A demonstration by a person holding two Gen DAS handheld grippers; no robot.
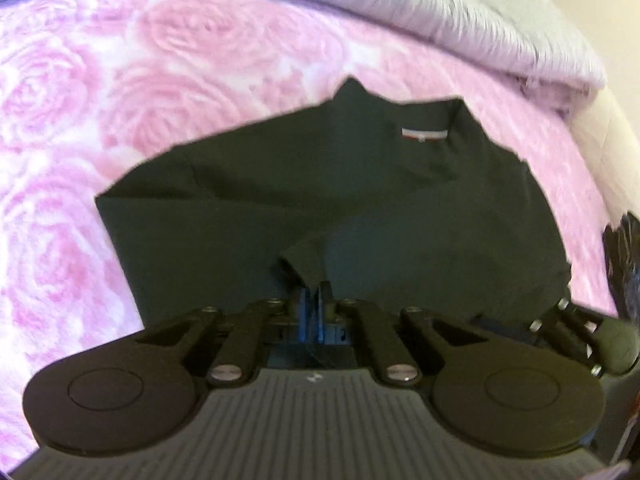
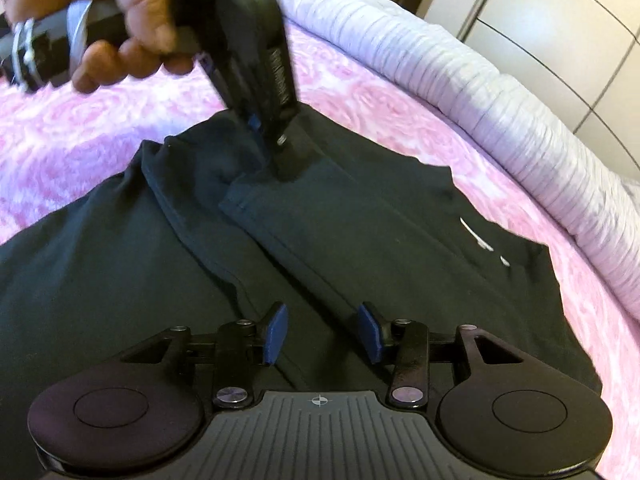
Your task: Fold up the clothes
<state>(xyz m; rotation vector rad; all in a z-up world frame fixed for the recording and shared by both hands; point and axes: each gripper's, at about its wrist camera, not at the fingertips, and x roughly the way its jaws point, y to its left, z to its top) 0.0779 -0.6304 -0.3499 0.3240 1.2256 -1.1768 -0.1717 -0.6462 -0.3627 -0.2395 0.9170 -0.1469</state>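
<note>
A dark T-shirt (image 1: 360, 208) lies spread on a pink rose-patterned bedspread (image 1: 120, 100), collar label (image 1: 424, 135) toward the far side. My left gripper (image 1: 314, 300) is shut on a raised pinch of the shirt's fabric near its close edge. In the right wrist view a hand (image 2: 120, 20) holds that left gripper (image 2: 276, 164), tips down on a folded hem of the shirt (image 2: 360, 220). My right gripper (image 2: 322, 330) is open just above the shirt. A fold line runs between its blue pads (image 2: 276, 332), and they press on nothing. The right gripper's side (image 1: 560, 320) shows at the left view's right edge.
A ribbed lilac blanket (image 2: 500, 92) is bunched along the bed's far edge. White cabinet doors (image 2: 560, 20) stand beyond it. A dark object (image 1: 624, 264) sits at the right edge of the left view. Pink bedspread (image 2: 80, 128) lies bare left of the shirt.
</note>
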